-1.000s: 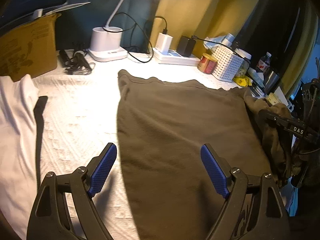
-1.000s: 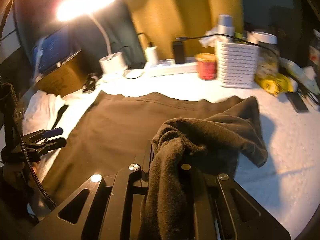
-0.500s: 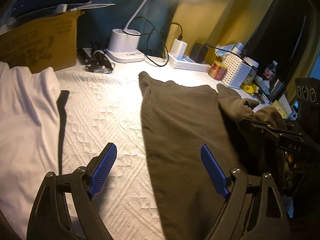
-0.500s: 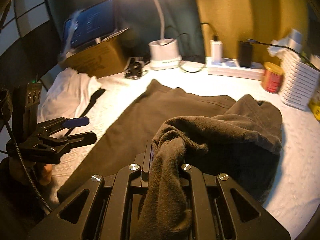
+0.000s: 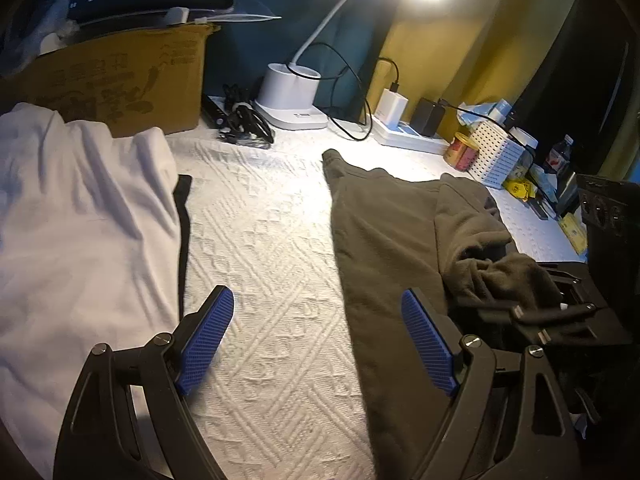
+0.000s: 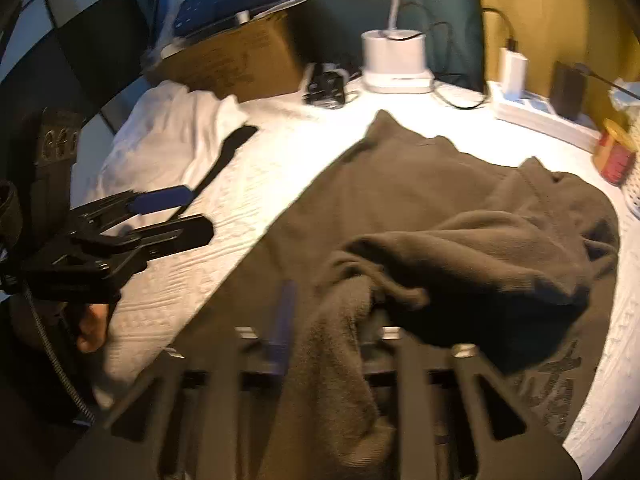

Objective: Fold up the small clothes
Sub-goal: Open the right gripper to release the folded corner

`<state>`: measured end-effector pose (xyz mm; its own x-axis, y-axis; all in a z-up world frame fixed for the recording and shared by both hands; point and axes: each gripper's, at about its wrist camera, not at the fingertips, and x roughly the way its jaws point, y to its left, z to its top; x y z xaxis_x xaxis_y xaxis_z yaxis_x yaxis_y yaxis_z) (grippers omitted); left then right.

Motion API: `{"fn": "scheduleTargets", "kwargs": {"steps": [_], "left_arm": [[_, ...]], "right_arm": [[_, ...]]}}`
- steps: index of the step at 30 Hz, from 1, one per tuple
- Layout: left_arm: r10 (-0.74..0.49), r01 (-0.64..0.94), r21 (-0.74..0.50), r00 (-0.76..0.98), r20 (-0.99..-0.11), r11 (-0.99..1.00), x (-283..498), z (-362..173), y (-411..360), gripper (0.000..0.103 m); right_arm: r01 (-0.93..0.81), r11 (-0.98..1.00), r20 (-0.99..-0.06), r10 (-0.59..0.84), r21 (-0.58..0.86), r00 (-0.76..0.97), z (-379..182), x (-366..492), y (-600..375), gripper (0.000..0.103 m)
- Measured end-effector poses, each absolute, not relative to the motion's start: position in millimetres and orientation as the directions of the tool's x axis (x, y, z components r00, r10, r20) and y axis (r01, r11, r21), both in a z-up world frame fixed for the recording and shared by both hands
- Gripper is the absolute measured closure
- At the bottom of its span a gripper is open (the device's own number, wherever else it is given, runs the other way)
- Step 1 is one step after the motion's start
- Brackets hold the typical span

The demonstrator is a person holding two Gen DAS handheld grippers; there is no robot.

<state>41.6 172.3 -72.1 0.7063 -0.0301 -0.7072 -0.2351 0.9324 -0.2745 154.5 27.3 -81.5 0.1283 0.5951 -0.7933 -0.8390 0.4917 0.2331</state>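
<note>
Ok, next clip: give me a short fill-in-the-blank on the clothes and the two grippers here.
1. The brown garment lies on a white ____ bedspread.
2. The left gripper holds ____ between its blue pads.
3. The right gripper has just been opening, with ____ cloth still draped between its fingers.
4. The white garment lies in front of a ____ box.

Missing words: textured; nothing; brown; cardboard
</note>
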Motion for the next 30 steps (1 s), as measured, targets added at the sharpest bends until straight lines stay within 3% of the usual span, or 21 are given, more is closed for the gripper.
{"fn": "scheduleTargets", "kwargs": {"steps": [2, 17, 30], "left_arm": [[-0.025, -0.238, -0.271, 0.706, -0.708, 0.933, 40.4, -71.0, 173.1, 0.018], [0.029, -0.247, -0.220, 0.724, -0.689, 0.944, 18.8, -50.0, 172.1, 0.018], [-0.012, -0.124, -0.147, 0.724, -0.690, 0.981, 60.8, -30.9, 116.8, 0.018]], "right_arm": [[-0.857, 0.463, -0.784, 0.609, 0.226, 0.122, -74.4, 144.1, 30.7, 0.037], [-0.897, 0.372, -0.727, 0.681, 0.237, 0.090, -33.8, 95.7, 21.7, 0.037], [-0.803, 0.552, -0.699, 0.666, 0.224, 0.262, -31.7, 135.2, -60.0, 0.037]]}}
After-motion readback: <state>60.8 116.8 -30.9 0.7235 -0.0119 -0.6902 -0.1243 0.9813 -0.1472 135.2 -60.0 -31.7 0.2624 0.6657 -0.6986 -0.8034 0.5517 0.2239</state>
